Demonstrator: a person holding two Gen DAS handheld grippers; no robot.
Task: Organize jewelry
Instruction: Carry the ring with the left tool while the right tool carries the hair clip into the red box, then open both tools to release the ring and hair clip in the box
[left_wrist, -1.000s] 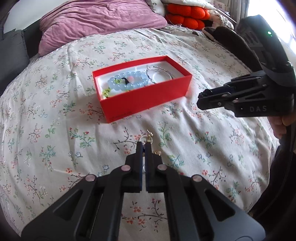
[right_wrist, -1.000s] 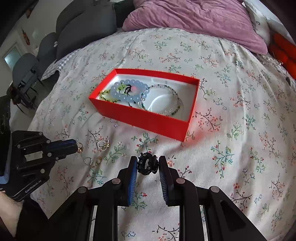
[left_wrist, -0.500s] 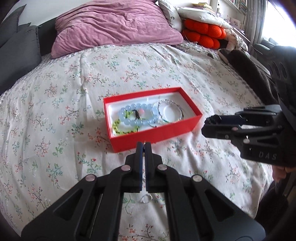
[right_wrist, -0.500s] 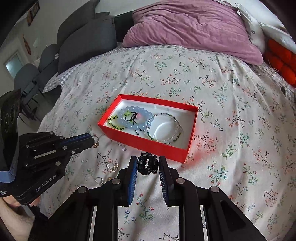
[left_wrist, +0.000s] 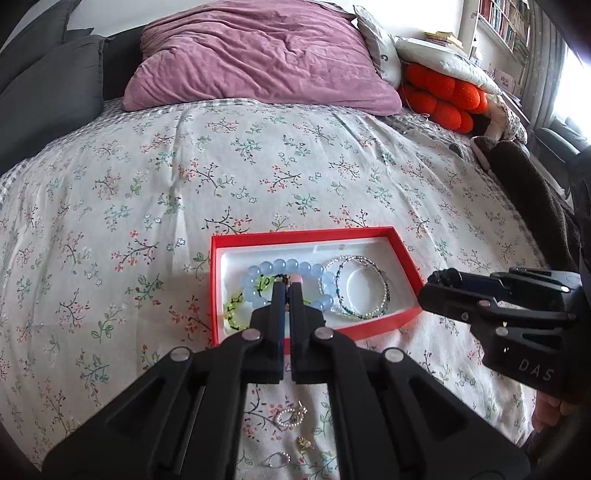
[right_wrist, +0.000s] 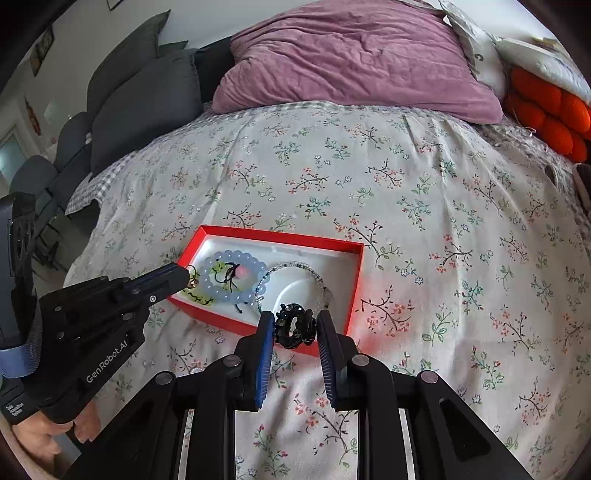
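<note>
A small black ring-shaped hair tie studded with pale stones (right_wrist: 294, 326) is gripped across its width between the blue-padded fingers of the right gripper (right_wrist: 295, 326), poised above the near wall of the shallow red cardboard box with a white liner (right_wrist: 352, 246). The left gripper (right_wrist: 186, 275) is clenched on a small gold-coloured hoop earring (right_wrist: 192, 281), pinched at the very fingertips over the left end of the box; in the left wrist view the earring is hidden behind the closed tips. Already laid in the box are a pale blue beaded bracelet (left_wrist: 284, 267), a yellow-green beaded strand (left_wrist: 236, 308) and a thin silver-and-dark beaded bangle (left_wrist: 364, 288). Three small loose earrings or rings (left_wrist: 291, 417) are left on the floral bedspread (left_wrist: 258, 177), near the box. Both held pieces are judged very light; the hair tie appears soft and springy, so a grip across its body suits it, while the earring is thin, hard and probably slippery, so it is best pinched on the hoop itself. The soft bedding would be likely to swallow a dropped piece in its folds.
</note>
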